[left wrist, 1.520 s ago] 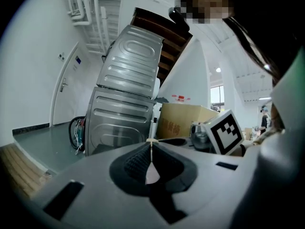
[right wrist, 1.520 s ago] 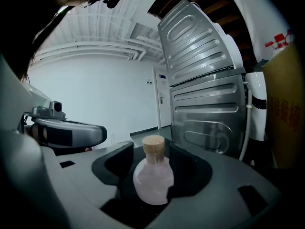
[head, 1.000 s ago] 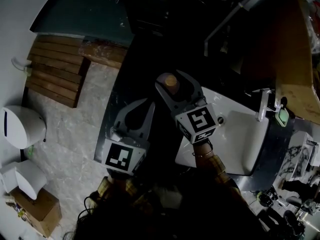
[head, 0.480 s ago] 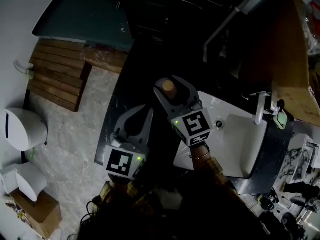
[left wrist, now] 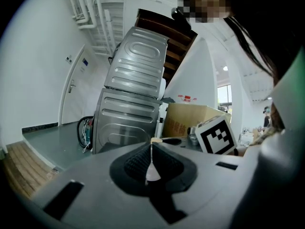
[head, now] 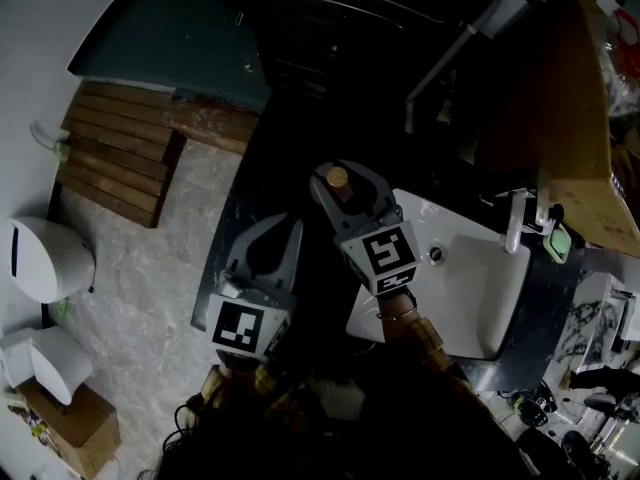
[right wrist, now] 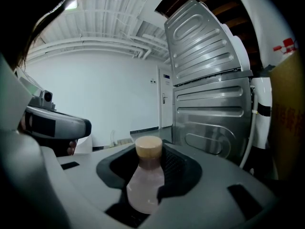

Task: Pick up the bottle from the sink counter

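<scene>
Now, right hand-held gripper (head: 342, 180) jaws just closed in, clenched on bottle (right wrist: 146, 185) body below its tan cap, bottle upright over dark surface (head: 290, 138) just left of white sink (head: 470, 278), left hand-held gripper (head: 284, 226) farther from sink, jaws pressed together, empty

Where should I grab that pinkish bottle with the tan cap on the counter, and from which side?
Grip the upright pale pink bottle with the tan cap on its wide body below the neck, coming in level from the side, since its flanks face that way. The right gripper has just been closing its jaws there, bottle between them.
</scene>
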`<state>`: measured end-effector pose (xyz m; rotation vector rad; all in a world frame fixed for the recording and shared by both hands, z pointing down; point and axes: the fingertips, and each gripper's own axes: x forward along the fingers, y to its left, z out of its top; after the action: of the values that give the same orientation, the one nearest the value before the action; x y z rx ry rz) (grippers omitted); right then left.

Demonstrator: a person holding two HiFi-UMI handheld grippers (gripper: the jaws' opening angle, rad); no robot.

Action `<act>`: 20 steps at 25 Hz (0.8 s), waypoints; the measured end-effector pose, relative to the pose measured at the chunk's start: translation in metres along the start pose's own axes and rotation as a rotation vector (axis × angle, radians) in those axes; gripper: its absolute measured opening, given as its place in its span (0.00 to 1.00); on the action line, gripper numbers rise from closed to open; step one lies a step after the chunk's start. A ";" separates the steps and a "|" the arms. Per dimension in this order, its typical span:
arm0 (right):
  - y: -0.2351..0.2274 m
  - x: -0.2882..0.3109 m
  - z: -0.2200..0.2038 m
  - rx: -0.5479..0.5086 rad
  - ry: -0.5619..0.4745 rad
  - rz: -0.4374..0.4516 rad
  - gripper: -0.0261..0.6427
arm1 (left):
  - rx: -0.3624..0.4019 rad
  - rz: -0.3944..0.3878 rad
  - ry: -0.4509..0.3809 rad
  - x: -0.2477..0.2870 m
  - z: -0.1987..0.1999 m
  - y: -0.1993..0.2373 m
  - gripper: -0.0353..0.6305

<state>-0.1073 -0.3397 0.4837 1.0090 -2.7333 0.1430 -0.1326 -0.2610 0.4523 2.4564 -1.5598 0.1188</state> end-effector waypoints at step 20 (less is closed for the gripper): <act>0.009 -0.014 0.021 0.027 0.012 -0.008 0.25 | 0.054 0.016 -0.084 -0.015 0.043 0.008 0.09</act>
<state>-0.1060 -0.3273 0.4601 1.0232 -2.7228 0.1852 -0.1487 -0.2608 0.4088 2.5213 -1.6315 0.0624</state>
